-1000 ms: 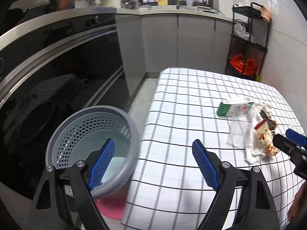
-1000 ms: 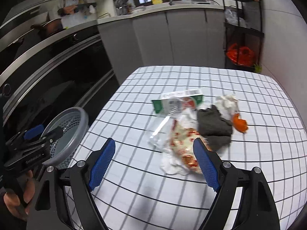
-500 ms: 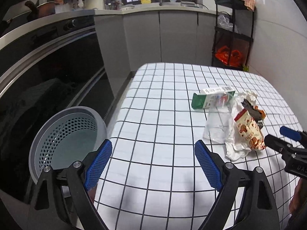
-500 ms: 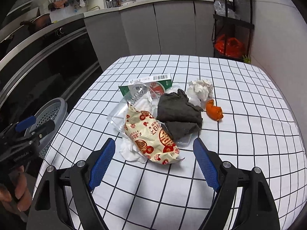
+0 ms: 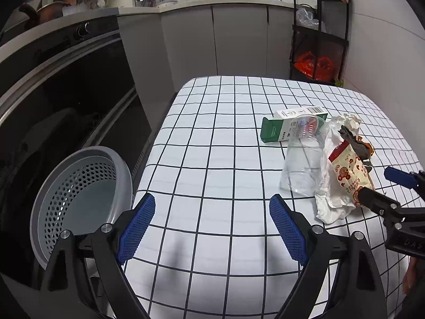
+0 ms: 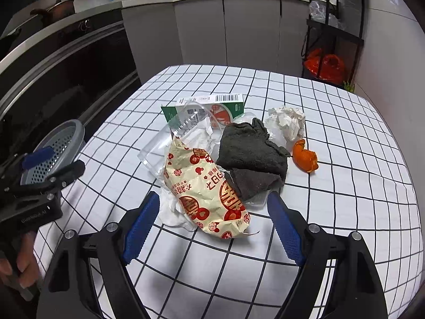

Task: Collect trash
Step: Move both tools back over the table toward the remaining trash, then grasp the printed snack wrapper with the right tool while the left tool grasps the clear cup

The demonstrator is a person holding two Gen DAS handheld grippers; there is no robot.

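Barcode label faces up on the green carton [image 6: 209,109]; red print covers the cream wrapper [image 6: 207,194]. My left tongs [image 5: 212,226] and right tongs [image 6: 213,224] both gape, pinching nothing.

Cup [image 6: 170,143]: clear glossy plastic, ahead of right claw.
Wrapper [image 6: 207,194]: crinkled printed paper.
Rag [image 6: 252,156]: dark, rough cloth.
Basket [image 5: 79,199]: grey matt perforated plastic, left of left claw.
Pads [image 5: 136,226]: blue, textured.

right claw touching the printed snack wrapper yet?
Apart. The right wrist view shows the right claw open, bare checked tablecloth between each blue pad and the printed snack wrapper, whose near end lies ahead of the gap.
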